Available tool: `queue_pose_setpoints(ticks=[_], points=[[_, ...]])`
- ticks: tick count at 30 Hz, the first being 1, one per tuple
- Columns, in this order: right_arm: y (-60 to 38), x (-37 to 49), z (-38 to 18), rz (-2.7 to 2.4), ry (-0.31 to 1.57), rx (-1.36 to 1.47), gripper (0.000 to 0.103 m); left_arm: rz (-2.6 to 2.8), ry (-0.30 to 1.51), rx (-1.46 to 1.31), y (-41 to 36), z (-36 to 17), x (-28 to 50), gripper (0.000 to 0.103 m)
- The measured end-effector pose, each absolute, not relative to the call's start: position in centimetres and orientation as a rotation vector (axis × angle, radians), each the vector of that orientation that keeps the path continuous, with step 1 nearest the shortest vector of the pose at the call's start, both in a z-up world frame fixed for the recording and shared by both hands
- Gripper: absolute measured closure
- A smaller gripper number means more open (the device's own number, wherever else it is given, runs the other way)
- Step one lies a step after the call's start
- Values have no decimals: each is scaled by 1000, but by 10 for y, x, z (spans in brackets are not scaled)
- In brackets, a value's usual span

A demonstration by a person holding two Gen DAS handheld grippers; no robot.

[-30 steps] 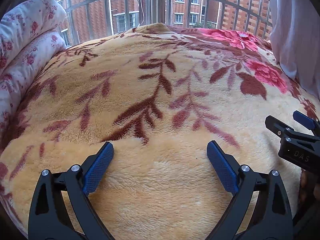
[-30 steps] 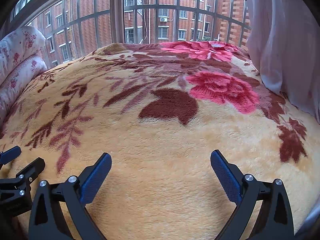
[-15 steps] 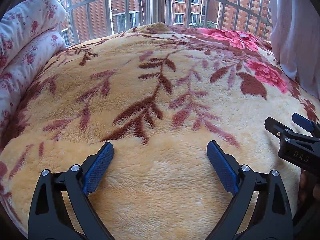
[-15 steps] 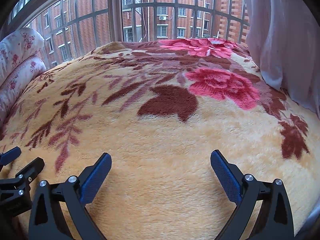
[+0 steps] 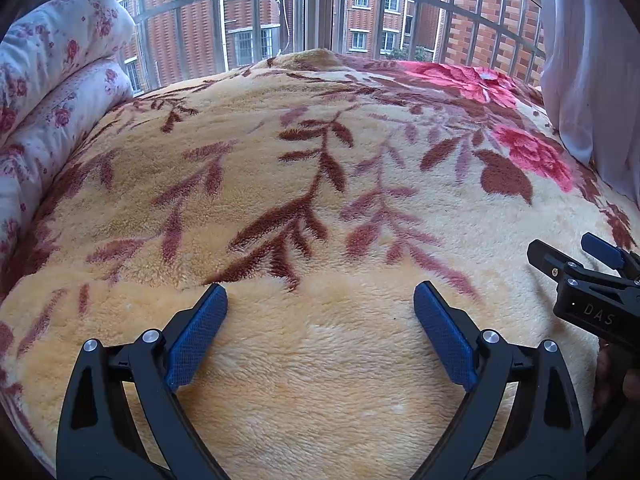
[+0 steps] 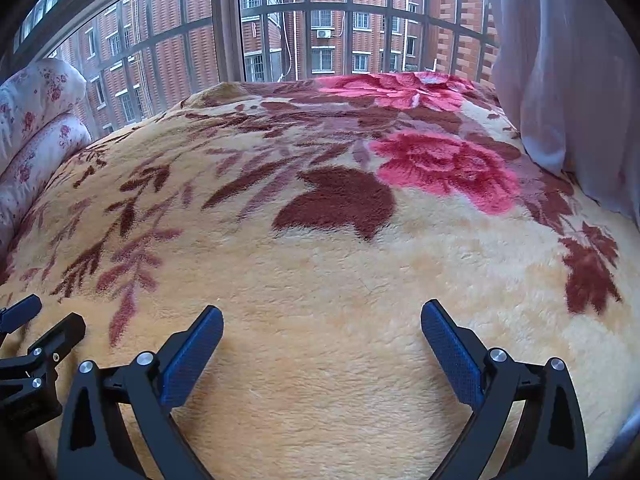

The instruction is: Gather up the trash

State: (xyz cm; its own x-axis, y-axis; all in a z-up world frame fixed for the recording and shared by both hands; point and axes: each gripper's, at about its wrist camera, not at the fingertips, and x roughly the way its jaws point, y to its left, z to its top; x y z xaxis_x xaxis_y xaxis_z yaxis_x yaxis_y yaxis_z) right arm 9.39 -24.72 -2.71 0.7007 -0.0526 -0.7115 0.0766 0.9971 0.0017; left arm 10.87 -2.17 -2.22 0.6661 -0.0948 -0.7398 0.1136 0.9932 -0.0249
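Observation:
No clear piece of trash shows in either view. A small pale speck (image 5: 486, 76) lies on the red flower at the bed's far end, also seen as the speck (image 6: 430, 79) in the right wrist view; it is too small to identify. My left gripper (image 5: 320, 291) hovers open over the plush cream blanket (image 5: 320, 380) with nothing between its blue pads. My right gripper (image 6: 322, 311) is open too, over bare blanket. The two are held side by side: the right gripper (image 5: 560, 246) shows at the left view's right edge, the left gripper (image 6: 56, 312) at the right view's left edge.
The floral blanket (image 6: 340, 272) covers the whole bed. Rolled floral quilts (image 5: 52, 92) are stacked along the left side. A barred window (image 6: 304, 32) stands beyond the far end, and a white curtain (image 6: 568, 80) hangs down at the right.
The right wrist view has tipped up a little, showing more window. The left view has barely shifted. Both grippers stay open and empty.

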Motion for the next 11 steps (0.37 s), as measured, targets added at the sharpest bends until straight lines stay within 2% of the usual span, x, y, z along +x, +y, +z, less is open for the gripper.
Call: queue_pose_setpoints(ticks=[11], points=[[-247, 94, -27, -70, 794, 32, 5, -120, 851, 7, -19, -24, 110, 11]])
